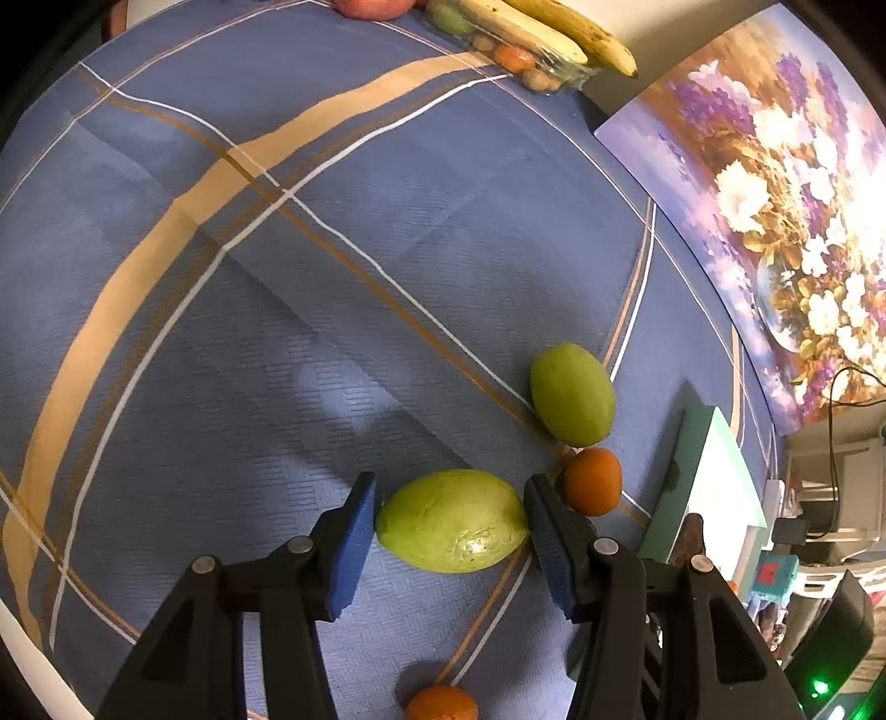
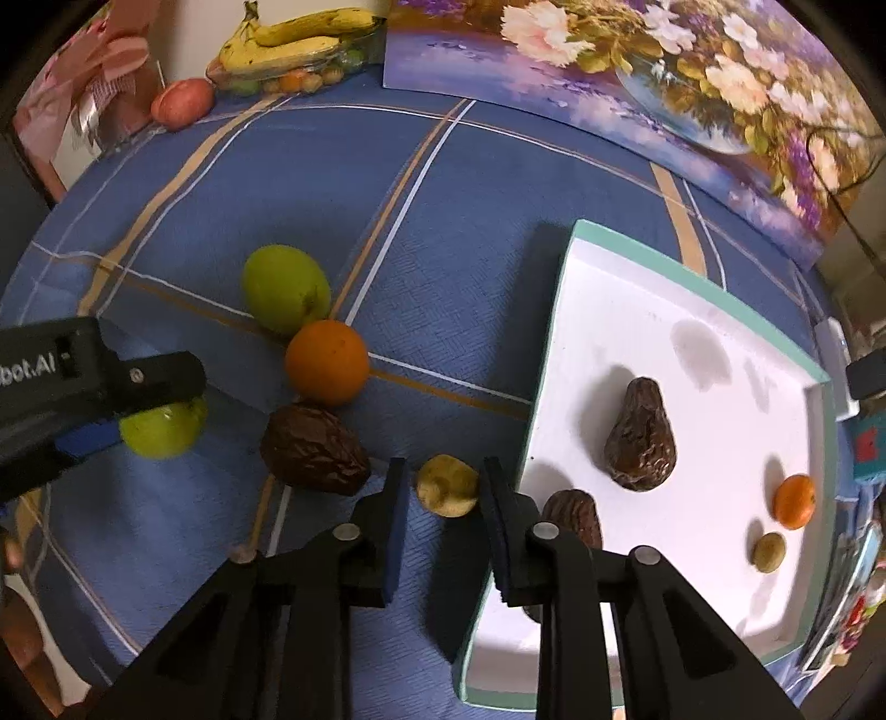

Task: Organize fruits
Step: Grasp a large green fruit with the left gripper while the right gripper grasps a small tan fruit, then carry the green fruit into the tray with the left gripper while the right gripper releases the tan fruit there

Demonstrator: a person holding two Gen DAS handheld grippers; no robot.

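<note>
My left gripper (image 1: pixel 451 518) is shut on a green mango (image 1: pixel 451 520) that rests on the blue cloth; it also shows in the right wrist view (image 2: pixel 160 429). A second green mango (image 1: pixel 573 394) and an orange (image 1: pixel 592 481) lie just beyond. My right gripper (image 2: pixel 446 487) is open around a small yellowish fruit (image 2: pixel 447 486) on the cloth beside the white tray (image 2: pixel 637 310). The tray holds two dark wrinkled avocados (image 2: pixel 642 437), a small orange (image 2: pixel 794 501) and a small greenish fruit (image 2: pixel 768 551). Another dark avocado (image 2: pixel 315 448) lies on the cloth.
Bananas (image 2: pixel 299 41) on a clear tray of small fruits and a red apple (image 2: pixel 183 102) stand at the table's far edge. A flower painting (image 2: pixel 664 72) leans behind the tray. Another orange (image 1: pixel 441 703) lies under my left gripper.
</note>
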